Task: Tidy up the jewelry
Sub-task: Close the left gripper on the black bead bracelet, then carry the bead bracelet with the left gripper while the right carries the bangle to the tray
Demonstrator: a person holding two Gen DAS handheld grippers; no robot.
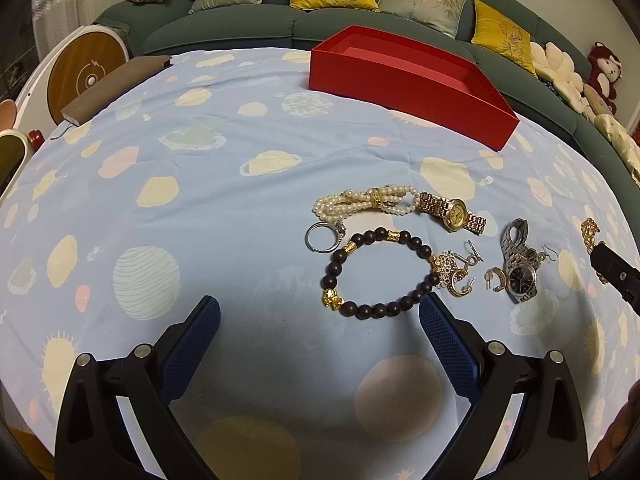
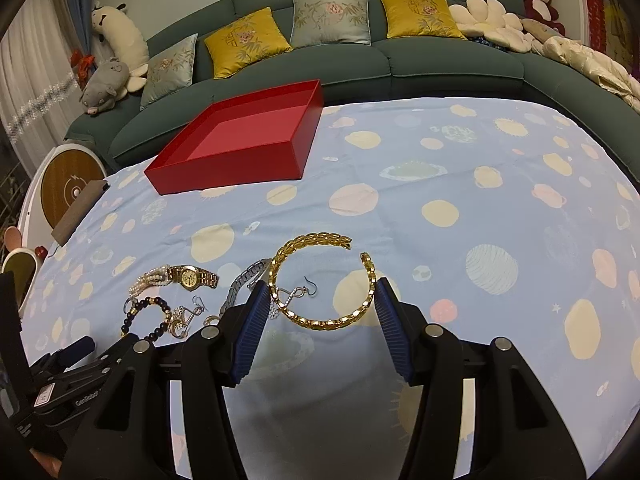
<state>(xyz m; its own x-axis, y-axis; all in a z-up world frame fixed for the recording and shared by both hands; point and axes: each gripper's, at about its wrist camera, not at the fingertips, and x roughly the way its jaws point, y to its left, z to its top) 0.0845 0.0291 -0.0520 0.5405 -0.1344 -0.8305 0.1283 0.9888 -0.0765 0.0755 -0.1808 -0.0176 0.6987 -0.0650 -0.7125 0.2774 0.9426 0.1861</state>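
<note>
An empty red box (image 1: 408, 80) stands at the far side of the blue planet-print cloth; it also shows in the right wrist view (image 2: 240, 140). Jewelry lies on the cloth: a dark bead bracelet (image 1: 380, 276), a pearl bracelet (image 1: 364, 200), a gold watch (image 1: 456, 212), a silver watch (image 1: 520, 268), a ring (image 1: 318, 236) and earrings (image 1: 460, 276). My left gripper (image 1: 320, 320) is open, just short of the bead bracelet. My right gripper (image 2: 318, 296) is open with its pads on either side of a gold chain bracelet (image 2: 320, 280) lying flat, not squeezing it.
A green sofa (image 2: 400, 60) with cushions and plush toys runs behind the table. A brown notebook (image 1: 116, 88) lies at the cloth's far left edge. A round wooden-faced device (image 1: 86, 76) stands left of the table. The right gripper's tip (image 1: 612, 268) shows at the right edge.
</note>
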